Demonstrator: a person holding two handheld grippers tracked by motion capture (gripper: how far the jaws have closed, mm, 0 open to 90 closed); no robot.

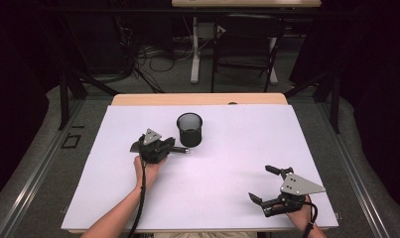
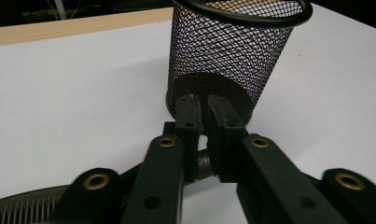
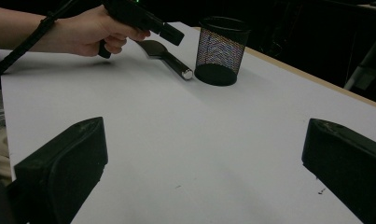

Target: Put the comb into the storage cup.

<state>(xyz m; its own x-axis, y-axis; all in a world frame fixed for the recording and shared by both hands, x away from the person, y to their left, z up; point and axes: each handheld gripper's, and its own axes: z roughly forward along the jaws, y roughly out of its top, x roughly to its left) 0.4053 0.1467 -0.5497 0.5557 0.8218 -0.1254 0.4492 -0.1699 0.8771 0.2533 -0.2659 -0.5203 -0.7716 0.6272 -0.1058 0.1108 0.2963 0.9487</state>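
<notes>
Cup (image 1: 189, 129), black mesh and upright, stands on the white table (image 1: 237, 148) just ahead of the left gripper (image 1: 180, 148), near the far edge. That gripper's jaws are pressed together on a dark handle (image 2: 202, 164) with a silver end; in the right gripper view the handle (image 3: 174, 64) slants down from the jaws, its tip beside the cup's (image 3: 221, 50) base. The right gripper (image 1: 264, 184) sits well apart at the near right corner, jaws spread wide with bare table between them.
</notes>
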